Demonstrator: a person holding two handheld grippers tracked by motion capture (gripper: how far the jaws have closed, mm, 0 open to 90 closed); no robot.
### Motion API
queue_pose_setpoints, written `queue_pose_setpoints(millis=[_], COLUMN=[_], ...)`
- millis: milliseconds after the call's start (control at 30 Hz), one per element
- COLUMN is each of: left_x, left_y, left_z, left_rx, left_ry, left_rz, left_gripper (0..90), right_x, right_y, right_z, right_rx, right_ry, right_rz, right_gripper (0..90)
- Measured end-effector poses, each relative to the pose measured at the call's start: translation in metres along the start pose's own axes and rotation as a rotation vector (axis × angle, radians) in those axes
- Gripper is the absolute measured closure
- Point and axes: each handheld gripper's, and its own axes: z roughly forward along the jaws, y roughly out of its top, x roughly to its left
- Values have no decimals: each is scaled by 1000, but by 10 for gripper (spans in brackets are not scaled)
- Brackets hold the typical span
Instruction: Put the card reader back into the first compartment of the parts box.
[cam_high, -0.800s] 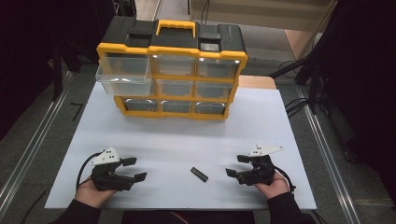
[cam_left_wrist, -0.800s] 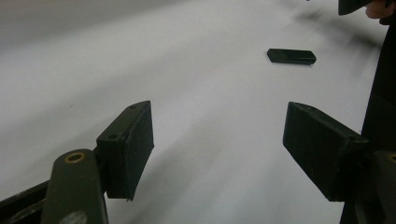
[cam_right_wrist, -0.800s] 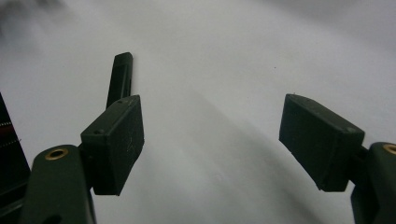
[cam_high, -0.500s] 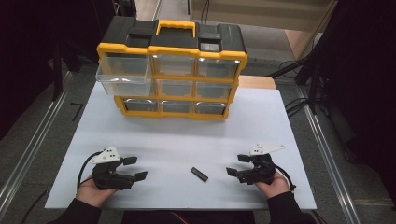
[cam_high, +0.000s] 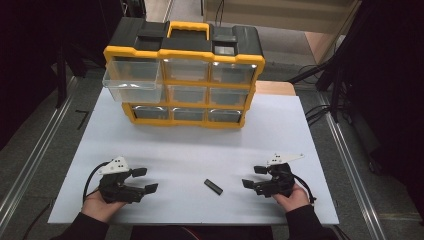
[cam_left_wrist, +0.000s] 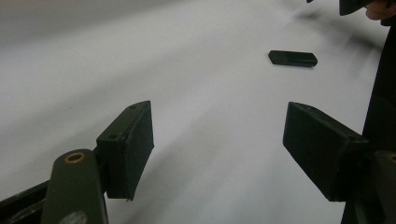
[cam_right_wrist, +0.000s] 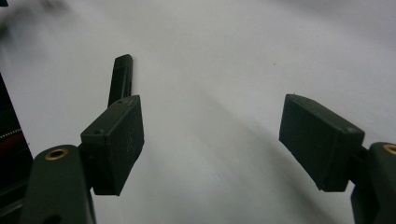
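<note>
Both tongs wide open, nothing held: left tongs (cam_high: 145, 180) at near-left of the white desk (cam_high: 200, 150), right tongs (cam_high: 254, 176) at near-right, each in a hand, low over the surface. Small black bar (cam_high: 213, 187) lies flat on desk between them, closer to right tongs, apart from both; in left gripper view it's ahead to the right (cam_left_wrist: 293, 58), in right gripper view just past the left jaw (cam_right_wrist: 121, 77). Yellow/black drawer box (cam_high: 182, 75) at far side, top-left drawer (cam_high: 131, 86) pulled out
</note>
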Motion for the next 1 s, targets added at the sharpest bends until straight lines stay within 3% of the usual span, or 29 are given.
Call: queue_pose_setpoints(millis=[800, 1000], left_x=[0, 0], left_y=[1, 1], left_z=[-1, 0], left_rx=[-2, 0], left_ry=[-5, -6], left_rz=[-9, -9], left_gripper=[264, 264], right_x=[2, 4], right_y=[2, 8], right_z=[2, 2], right_rx=[4, -21], right_ry=[16, 19], right_rz=[-1, -2], right_gripper=[210, 214])
